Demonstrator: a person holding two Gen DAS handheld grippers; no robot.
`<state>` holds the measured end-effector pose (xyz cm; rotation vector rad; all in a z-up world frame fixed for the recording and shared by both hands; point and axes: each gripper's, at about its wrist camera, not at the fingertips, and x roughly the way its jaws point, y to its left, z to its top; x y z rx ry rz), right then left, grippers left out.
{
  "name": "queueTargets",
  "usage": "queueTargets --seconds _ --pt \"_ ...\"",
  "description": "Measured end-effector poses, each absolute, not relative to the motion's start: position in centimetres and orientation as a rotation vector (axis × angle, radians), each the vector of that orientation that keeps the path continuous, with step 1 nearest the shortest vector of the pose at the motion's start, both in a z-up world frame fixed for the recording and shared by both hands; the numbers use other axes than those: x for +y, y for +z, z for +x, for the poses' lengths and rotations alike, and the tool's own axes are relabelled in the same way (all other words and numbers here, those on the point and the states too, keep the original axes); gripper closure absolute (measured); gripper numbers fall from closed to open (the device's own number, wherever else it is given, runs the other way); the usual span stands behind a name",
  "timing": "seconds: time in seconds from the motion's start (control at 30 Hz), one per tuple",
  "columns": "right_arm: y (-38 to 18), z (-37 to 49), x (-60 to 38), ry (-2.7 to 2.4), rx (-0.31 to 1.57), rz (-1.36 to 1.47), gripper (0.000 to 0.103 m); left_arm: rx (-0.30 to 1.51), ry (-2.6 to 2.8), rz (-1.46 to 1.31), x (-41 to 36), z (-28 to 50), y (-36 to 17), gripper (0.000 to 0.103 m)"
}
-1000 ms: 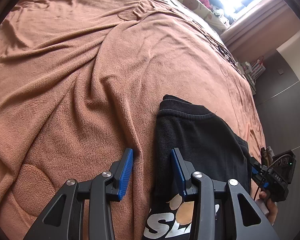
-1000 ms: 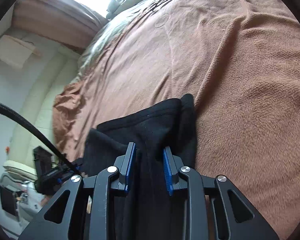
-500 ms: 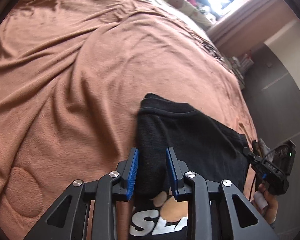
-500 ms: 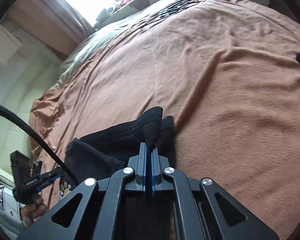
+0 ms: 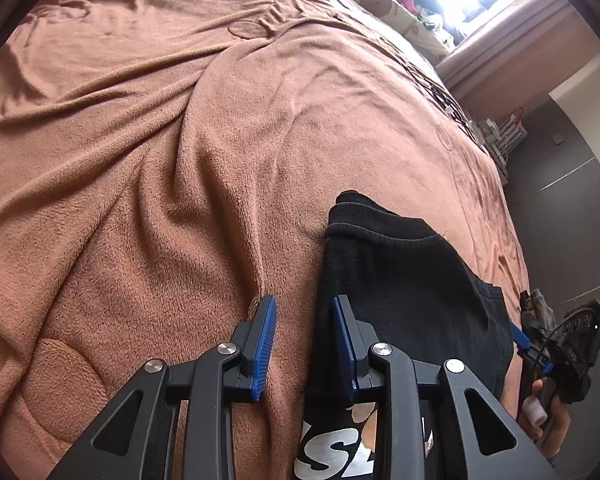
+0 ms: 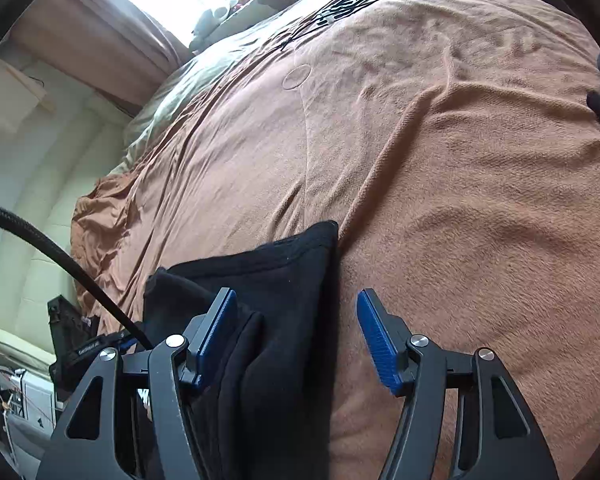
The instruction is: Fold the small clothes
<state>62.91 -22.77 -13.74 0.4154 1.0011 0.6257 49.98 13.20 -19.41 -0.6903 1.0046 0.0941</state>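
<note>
**Black garment lying folded on the brown blanket, both grippers parted above it**

While the folded black knit garment with a white-and-tan printed graphic (image 5: 400, 292) is seen lying flat on the rumpled brown fleece blanket (image 5: 160, 184), the left gripper (image 5: 305, 344) is held over its edge; the blue-padded fingers (image 5: 265, 344) are parted by a narrow gap, and nothing is pinched between them; the garment's edge is found beneath the right-hand finger of that pair, while bare blanket is seen under the gap and the left-hand finger; the printed graphic is partly hidden below that right-hand finger.

In the right wrist view the right gripper (image 6: 296, 340) is shown with its jaws opening; the blue pads (image 6: 376, 344) are spread wide; the garment (image 6: 276, 280) lies between them toward the left-hand pad, where a rolled fold of black cloth is seen just beside or touching that pad, which of the two cannot be told; the right-hand pad stands apart from the cloth, over bare blanket (image 6: 460, 184); no cloth is gripped. The garment's ribbed corner is pointed away from the fingertips in both views.

Beyond the garment's far side in the left wrist view, the other black handheld gripper with a hand (image 5: 548, 412) on its grip is visible; a black cable (image 6: 60, 256) is seen crossing to the left of the right gripper's fingers.
</note>
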Motion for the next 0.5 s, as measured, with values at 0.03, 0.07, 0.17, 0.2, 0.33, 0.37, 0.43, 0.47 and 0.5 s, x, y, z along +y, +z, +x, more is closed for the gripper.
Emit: queueTargets --seconds 0.03,0.07,0.17,0.2,0.33,0.37,0.43,0.47,0.5 --pt "-14.1 62.9 -22.9 0.646 1.015 0.422 0.042 1.005 0.095 -0.685 13.2 50.0 -19.4 0.072" --pt "-14.7 62.9 -23.0 0.661 1.033 0.425 0.042 1.007 0.094 -0.678 13.1 50.1 -19.4 0.072" --pt "-16.1 63.2 -22.7 0.723 1.098 0.441 0.042 1.013 0.083 -0.656 13.0 50.6 -19.7 0.072" --pt "-16.4 63.3 -22.5 0.731 1.110 0.437 0.042 1.017 0.075 -0.659 13.1 50.7 -19.9 0.072" --pt "-16.9 64.0 -22.1 0.818 1.125 0.471 0.042 1.015 0.044 -0.692 13.4 51.2 -20.1 0.072" --pt "-17.0 64.2 -21.9 0.834 1.126 0.476 0.043 1.015 0.033 -0.698 13.4 51.4 -20.2 0.072" --pt "-17.3 64.8 -21.1 0.862 1.134 0.470 0.047 1.013 0.015 -0.709 13.2 51.9 -20.3 0.072" --pt "-17.5 65.1 -20.7 0.869 1.139 0.464 0.050 1.013 0.007 -0.709 13.1 52.2 -20.4 0.072" --pt "-17.7 65.4 -20.3 0.872 1.141 0.455 0.051 1.013 -0.006 -0.707 12.8 52.5 -20.4 0.072"
